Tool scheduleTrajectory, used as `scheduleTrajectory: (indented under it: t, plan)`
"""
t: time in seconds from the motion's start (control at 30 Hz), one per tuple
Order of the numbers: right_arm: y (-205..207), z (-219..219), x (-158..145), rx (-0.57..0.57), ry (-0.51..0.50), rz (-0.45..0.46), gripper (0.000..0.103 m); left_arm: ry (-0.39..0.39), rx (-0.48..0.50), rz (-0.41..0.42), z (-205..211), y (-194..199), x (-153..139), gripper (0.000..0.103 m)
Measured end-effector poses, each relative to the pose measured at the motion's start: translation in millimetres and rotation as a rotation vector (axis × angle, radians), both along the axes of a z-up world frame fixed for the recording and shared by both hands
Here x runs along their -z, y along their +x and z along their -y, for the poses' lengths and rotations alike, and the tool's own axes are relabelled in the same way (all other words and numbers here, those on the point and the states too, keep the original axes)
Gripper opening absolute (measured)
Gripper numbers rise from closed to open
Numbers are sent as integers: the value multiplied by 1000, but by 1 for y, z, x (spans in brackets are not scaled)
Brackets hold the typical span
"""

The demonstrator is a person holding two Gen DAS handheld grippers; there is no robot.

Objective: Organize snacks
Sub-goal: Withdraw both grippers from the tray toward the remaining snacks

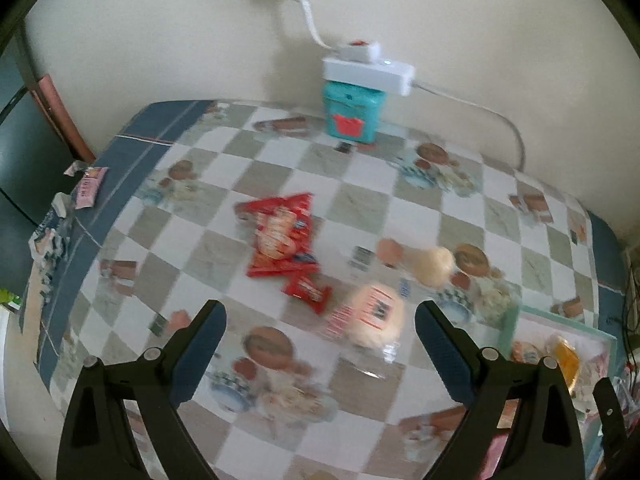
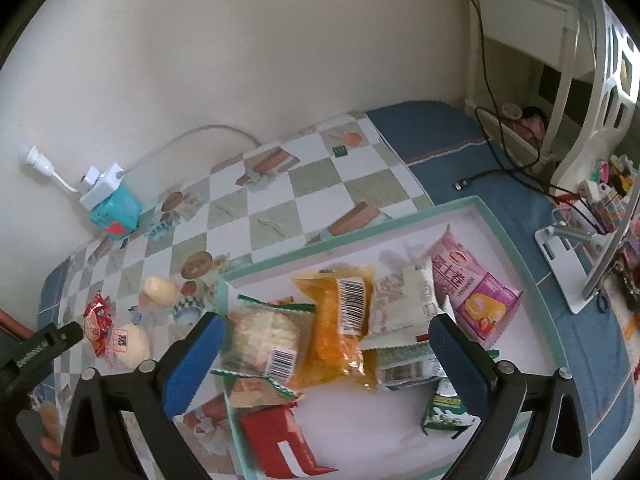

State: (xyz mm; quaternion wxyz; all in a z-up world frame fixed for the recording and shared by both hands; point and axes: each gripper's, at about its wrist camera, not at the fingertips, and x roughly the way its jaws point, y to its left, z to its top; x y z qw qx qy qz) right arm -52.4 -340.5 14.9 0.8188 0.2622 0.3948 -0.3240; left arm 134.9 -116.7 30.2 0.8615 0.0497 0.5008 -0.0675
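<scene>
My left gripper (image 1: 318, 326) is open and empty above the checkered table. Ahead of it lie a big red snack pack (image 1: 280, 236), a small red pack (image 1: 306, 290), a wrapped round bun (image 1: 374, 316) and a second pale bun (image 1: 434, 266). My right gripper (image 2: 326, 344) is open and empty over the teal-rimmed tray (image 2: 516, 248). The tray holds a cracker pack (image 2: 264, 340), an orange pack (image 2: 340, 328), a white pack (image 2: 400, 300), a pink pack (image 2: 472, 292), a red box (image 2: 284, 444) and green-white packs (image 2: 444, 412). The loose buns (image 2: 130, 346) and red pack (image 2: 96, 320) lie left of the tray.
A teal box (image 1: 352, 114) with a white power strip (image 1: 368, 68) on top stands at the back wall. A pink wrapper (image 1: 90, 186) lies at the table's left edge. A black cable (image 2: 500, 164), a white stand (image 2: 560, 256) and clutter sit right of the tray.
</scene>
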Motion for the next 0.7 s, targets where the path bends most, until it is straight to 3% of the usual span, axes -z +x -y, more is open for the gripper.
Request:
scheduleTrajectory:
  t: [0.43,0.7]
  plan:
    - [65,-68,3,-123,-17,5,103,-72,-150,-44,-104,52,12,96]
    - [107,-116,17,-209,26,11,103,-101,-205,-84,-149,73,28,96]
